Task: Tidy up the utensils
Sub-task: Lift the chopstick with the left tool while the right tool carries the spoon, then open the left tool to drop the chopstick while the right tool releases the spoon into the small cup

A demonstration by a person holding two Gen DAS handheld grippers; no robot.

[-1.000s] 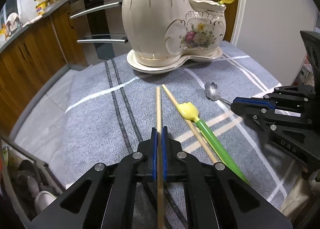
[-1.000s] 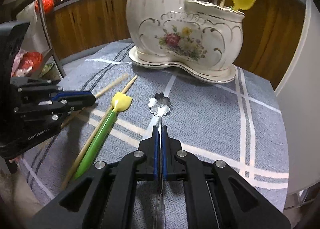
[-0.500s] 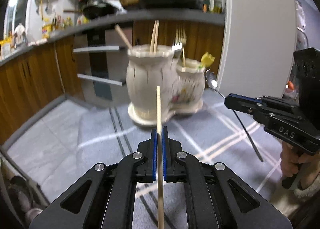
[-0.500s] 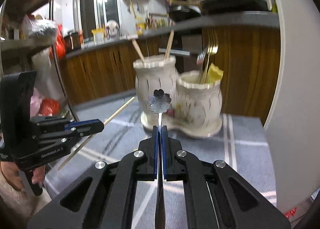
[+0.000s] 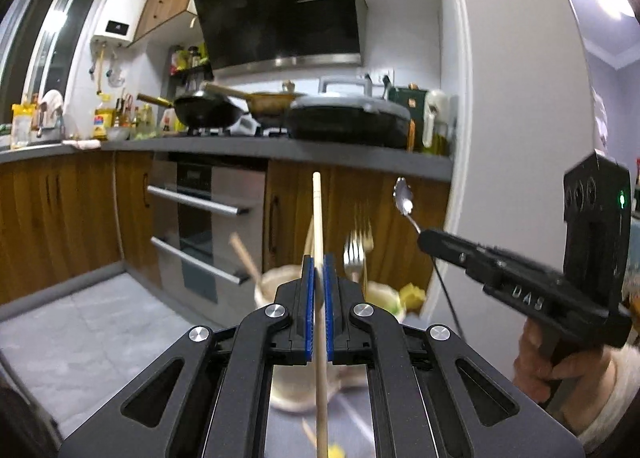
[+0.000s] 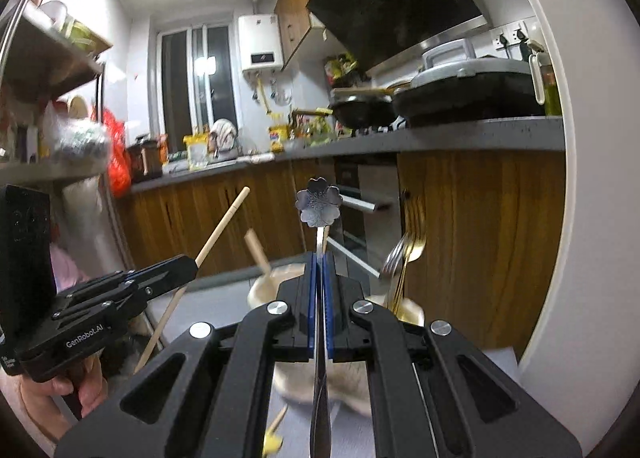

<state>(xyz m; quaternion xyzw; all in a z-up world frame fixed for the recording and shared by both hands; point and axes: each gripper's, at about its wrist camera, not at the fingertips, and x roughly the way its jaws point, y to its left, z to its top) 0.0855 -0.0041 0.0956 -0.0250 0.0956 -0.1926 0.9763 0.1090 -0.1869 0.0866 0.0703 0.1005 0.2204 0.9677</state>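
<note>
My left gripper (image 5: 318, 258) is shut on a wooden chopstick (image 5: 317, 213) that stands nearly upright, high above the table. It also shows in the right wrist view (image 6: 188, 262) with the chopstick (image 6: 222, 223) through it. My right gripper (image 6: 319, 256) is shut on a metal spoon with a flower-shaped end (image 6: 319, 206). In the left wrist view it (image 5: 425, 236) holds the spoon (image 5: 403, 199) up. The cream ceramic utensil holder (image 5: 272, 284) sits below both grippers, blurred, with chopsticks and forks (image 5: 356, 254) in it.
A yellow-tipped utensil (image 6: 272, 442) and a chopstick lie on the grey cloth below. A white wall panel (image 5: 520, 137) stands close on the right. Kitchen cabinets (image 5: 72, 209), an oven (image 5: 208, 213) and a counter with pans lie beyond.
Both grippers have risen and tilted up from table level, carrying the chopstick and the spoon. The holder has dropped to the bottom of both views.
</note>
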